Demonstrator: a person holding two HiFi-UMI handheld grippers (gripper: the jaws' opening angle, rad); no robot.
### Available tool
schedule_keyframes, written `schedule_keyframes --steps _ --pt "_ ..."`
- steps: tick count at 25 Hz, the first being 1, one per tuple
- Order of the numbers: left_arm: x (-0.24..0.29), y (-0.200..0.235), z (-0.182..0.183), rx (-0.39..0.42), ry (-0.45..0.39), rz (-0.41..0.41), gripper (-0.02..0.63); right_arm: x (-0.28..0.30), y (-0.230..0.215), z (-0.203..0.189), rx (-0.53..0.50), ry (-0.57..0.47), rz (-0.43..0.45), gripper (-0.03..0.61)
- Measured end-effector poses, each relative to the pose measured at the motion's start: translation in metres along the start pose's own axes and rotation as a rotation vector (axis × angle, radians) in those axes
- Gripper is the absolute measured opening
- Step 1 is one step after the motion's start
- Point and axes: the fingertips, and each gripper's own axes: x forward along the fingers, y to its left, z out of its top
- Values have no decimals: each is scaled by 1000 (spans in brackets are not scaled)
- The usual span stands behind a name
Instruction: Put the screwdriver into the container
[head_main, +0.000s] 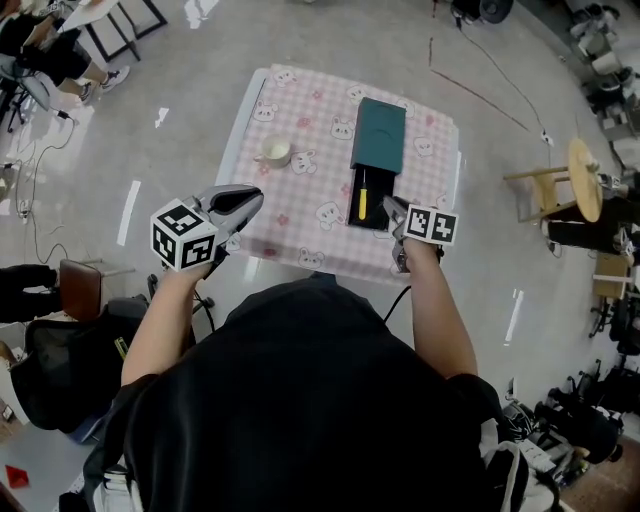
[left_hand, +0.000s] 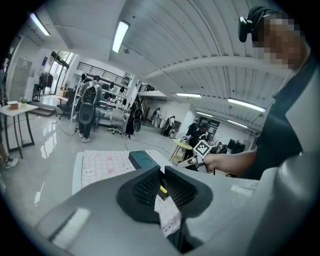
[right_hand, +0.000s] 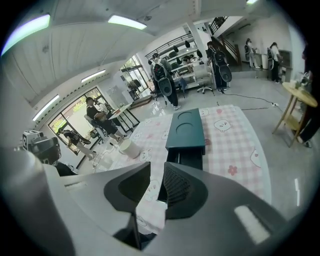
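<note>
A yellow screwdriver (head_main: 362, 196) lies inside the open black tray (head_main: 378, 208) of a dark teal container (head_main: 379, 135) on the pink checked table (head_main: 300, 110). The teal lid is slid toward the far side. My right gripper (head_main: 393, 208) hovers at the tray's near right corner, jaws together and empty. In the right gripper view my right gripper (right_hand: 156, 180) points at the container (right_hand: 185, 129). My left gripper (head_main: 255, 197) floats over the table's near left corner, shut on nothing. A sliver of the screwdriver (left_hand: 163, 190) shows past my left gripper (left_hand: 161, 186).
A white cup (head_main: 275, 152) stands left of the container. A wooden stool (head_main: 570, 180) stands right of the table. A brown chair (head_main: 80, 290) and dark bags sit on the floor at left. A thin cable (head_main: 480, 90) crosses the floor behind the table.
</note>
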Motion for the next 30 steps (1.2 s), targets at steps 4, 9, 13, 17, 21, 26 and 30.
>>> schedule_keyframes --steps 4,9,13,17,21,26,30 --pt "-4 -7 4 20 -2 -17 28 -24 8 0 0 -43 0 114" --pt "-7 -16 7 42 0 -41 28 -53 16 -1 3 -109 5 112" --pt "-9 -23 11 63 -4 -56 28 -75 21 -3 -1 -165 8 110" --pt "-10 -32 15 80 -11 -73 28 -92 22 -12 -5 -213 11 109" --pt "-14 -42 14 95 -11 -90 27 -115 28 -22 1 -256 6 107" --pt "-23 -43 15 93 -25 -90 27 -144 34 -33 14 -307 4 104" --pt "-25 -48 17 107 -30 -101 28 -168 44 -39 8 -347 2 100"
